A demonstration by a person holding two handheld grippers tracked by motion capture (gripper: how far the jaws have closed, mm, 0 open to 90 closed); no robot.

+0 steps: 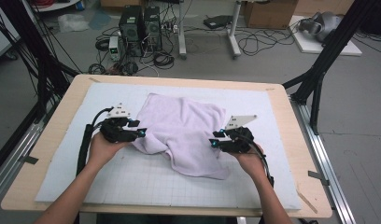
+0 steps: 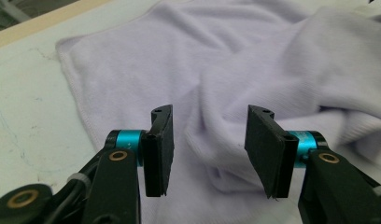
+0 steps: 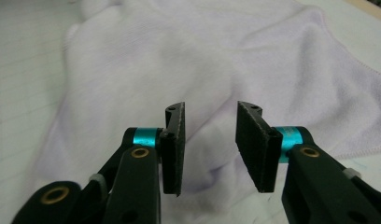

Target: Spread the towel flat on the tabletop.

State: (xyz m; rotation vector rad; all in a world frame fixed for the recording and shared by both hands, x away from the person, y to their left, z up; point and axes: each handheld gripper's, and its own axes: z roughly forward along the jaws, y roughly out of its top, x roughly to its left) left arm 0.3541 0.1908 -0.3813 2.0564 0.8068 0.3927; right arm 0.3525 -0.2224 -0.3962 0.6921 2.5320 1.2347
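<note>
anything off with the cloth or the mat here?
The lavender towel lies rumpled and skewed on the white mat, with bunched folds and a lopsided near edge. Both grippers, left and right, are open beside it. No damage.

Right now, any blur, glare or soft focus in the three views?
High view: even room light, no glare, the lilac towel slightly soft. Left gripper view: the black pads are fairly sharp, the towel behind them goes soft toward the top. Right gripper view: softer overall, towel weave washed out and pale, the white gridded mat faint.
</note>
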